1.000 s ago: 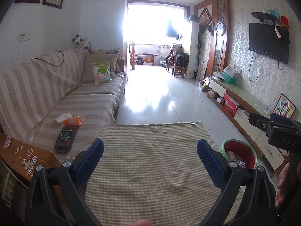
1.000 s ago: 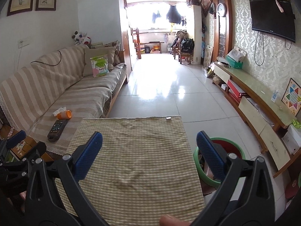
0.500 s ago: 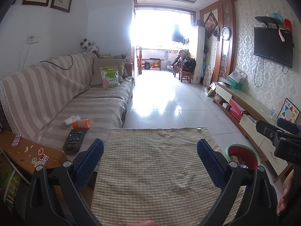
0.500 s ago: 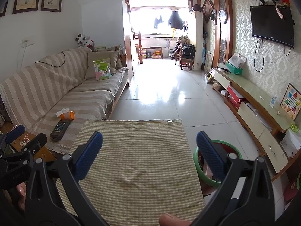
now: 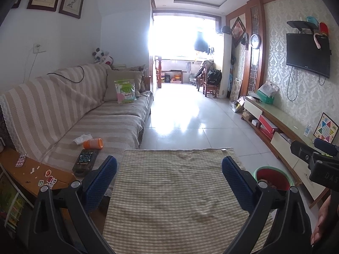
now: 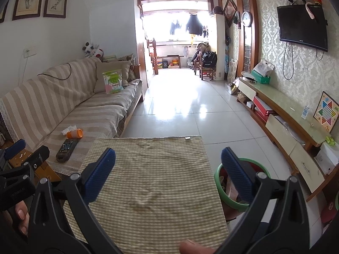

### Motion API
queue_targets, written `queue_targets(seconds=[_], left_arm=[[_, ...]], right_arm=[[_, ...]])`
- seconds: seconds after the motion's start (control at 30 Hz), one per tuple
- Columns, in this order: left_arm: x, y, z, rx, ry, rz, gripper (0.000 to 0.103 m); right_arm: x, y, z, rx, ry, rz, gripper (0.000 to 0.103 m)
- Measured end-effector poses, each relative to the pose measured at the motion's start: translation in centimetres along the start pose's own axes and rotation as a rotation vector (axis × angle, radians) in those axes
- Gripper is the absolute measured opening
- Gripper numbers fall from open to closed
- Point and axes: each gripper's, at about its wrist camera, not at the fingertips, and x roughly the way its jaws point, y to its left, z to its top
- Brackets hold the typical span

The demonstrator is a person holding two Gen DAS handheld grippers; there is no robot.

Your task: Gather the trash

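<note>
Both tongs, left (image 5: 169, 176) and right (image 6: 168, 166), gape wide, empty, over the checked bench (image 5: 175, 190). A crumpled tissue (image 5: 83, 138) lies near the sofa's (image 5: 101, 124) front edge; the bin (image 6: 237, 192) stands at the bench's right edge.

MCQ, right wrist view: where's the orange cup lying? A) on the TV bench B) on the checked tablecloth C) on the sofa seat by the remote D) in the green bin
C: the orange cup lies on its side on the sofa, just beyond the remote, next to a crumpled tissue.
</note>
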Motion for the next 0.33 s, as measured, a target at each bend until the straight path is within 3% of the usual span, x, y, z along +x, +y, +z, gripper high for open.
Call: queue_targets(seconds=[0.33], left_arm=[[-0.20,-0.36,0.30,0.010,0.009,-0.016,0.095]], right_arm=[[-0.31,0.08,0.00,-0.005,-0.002,0.002,0.098]])
